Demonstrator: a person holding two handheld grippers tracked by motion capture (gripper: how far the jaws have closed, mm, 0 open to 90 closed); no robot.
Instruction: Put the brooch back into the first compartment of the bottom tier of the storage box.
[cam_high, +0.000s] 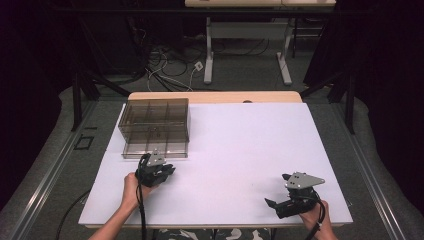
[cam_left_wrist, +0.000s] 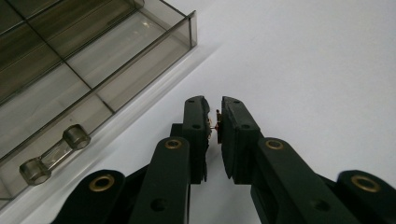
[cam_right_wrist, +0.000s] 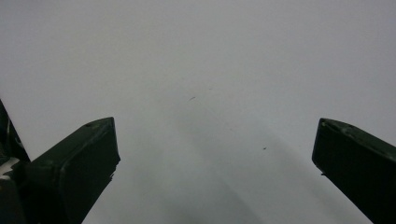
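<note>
The smoked-plastic compartment box (cam_high: 155, 127) stands on the far left part of the white table (cam_high: 240, 150), its inside split by dividers into cells; its near wall carries a clear bar handle (cam_left_wrist: 55, 155) with a round knob at each end. Just in front of that wall, the left gripper (cam_high: 161, 170) rests low over the table, its jaws drawn almost together on a tiny coppery part (cam_left_wrist: 216, 125) pinched between the pads; what the part is cannot be told. The right gripper (cam_high: 274, 204) sits well apart at the near right corner, held in the person's hand, jaws spread wide over bare table with nothing between them.
</note>
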